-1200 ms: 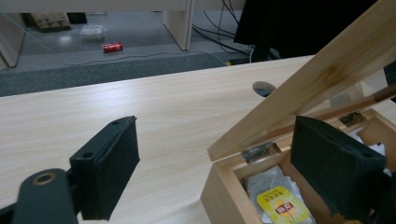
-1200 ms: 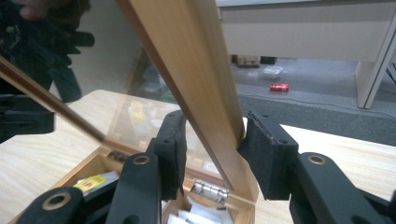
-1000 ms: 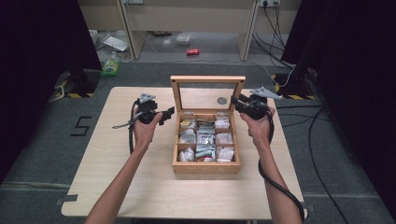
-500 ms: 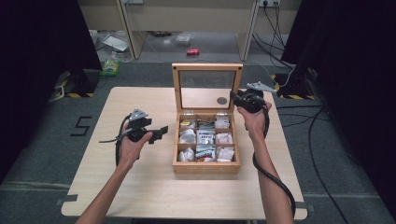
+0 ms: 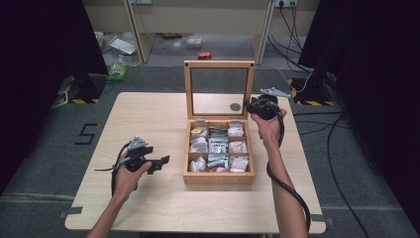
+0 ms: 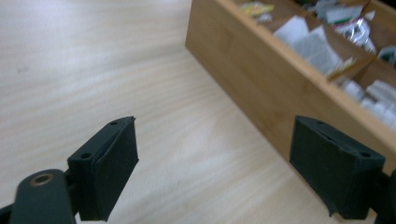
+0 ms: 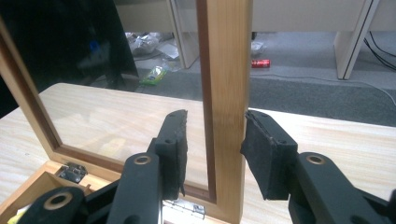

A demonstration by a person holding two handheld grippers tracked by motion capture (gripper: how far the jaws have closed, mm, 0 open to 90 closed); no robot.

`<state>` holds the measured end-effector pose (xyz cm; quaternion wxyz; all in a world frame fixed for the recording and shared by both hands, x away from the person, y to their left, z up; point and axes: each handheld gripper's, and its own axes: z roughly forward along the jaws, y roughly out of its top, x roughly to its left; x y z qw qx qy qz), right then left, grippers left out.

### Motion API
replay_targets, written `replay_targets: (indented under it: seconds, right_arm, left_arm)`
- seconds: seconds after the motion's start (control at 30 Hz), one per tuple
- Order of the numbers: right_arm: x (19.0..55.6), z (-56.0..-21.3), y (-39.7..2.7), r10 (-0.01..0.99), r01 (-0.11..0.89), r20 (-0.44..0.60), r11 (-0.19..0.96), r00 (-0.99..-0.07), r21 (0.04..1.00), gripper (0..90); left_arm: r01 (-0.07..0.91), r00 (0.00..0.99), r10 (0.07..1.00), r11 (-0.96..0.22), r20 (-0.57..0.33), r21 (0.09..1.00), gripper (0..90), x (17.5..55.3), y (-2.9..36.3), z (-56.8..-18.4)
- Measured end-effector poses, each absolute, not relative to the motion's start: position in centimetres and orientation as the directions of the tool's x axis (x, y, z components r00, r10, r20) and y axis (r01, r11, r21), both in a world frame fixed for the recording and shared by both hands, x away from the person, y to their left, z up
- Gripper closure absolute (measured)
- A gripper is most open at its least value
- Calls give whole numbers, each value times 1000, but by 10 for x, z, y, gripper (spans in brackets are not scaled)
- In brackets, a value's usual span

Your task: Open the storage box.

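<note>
Dark curtains surround the pale bench (image 5: pixel 148 124) in the high view; the tea box (image 5: pixel 218 177) sits mid-bench, its lid (image 5: pixel 218 64) raised upright. In the left gripper view, the left claw (image 6: pixel 215 135) is seen empty beside the box, its jaws just opened a little. In the right gripper view, the lid's rail is pinched by the right claw (image 7: pixel 214 126). If that grip slackened, the lid could slam shut.

Red can (image 5: pixel 204 55) lies on the floor beyond the right gripper (image 5: pixel 250 105), well apart. Green packet (image 5: pixel 117 73) lies on the floor, far to that gripper's left. Cables (image 5: pixel 292 25) trail over the floor beyond it, to its right. Pale wooden table (image 5: pixel 148 114) stands beneath it.
</note>
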<state>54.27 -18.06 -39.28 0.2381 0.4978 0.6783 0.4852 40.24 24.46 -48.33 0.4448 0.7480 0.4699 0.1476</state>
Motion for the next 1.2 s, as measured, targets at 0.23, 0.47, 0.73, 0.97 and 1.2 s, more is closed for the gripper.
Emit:
replay_targets:
  seconds: [0.23, 0.47, 0.73, 0.97, 1.2]
  right_arm:
    - [533, -394, -190, 901, 452, 163, 41, -403, 891, 592]
    - [519, -398, -201, 890, 466, 147, 81, -431, 881, 585]
    - [505, -400, -206, 876, 478, 132, 121, -463, 870, 574]
    - [492, -399, -203, 855, 475, 138, 137, -499, 869, 568]
    - [478, -399, -199, 840, 479, 138, 157, -525, 864, 560]
  left_arm:
    - [598, 493, 854, -194, -166, 778, 151, 390, 259, -504]
    - [608, 494, 859, -231, -134, 760, 152, 380, 263, -516]
    - [608, 490, 865, -246, -112, 755, 152, 372, 267, -522]
    - [582, 504, 863, -317, -26, 749, 140, 371, 267, -523]
    - [577, 518, 855, -328, -24, 748, 137, 371, 268, -524]
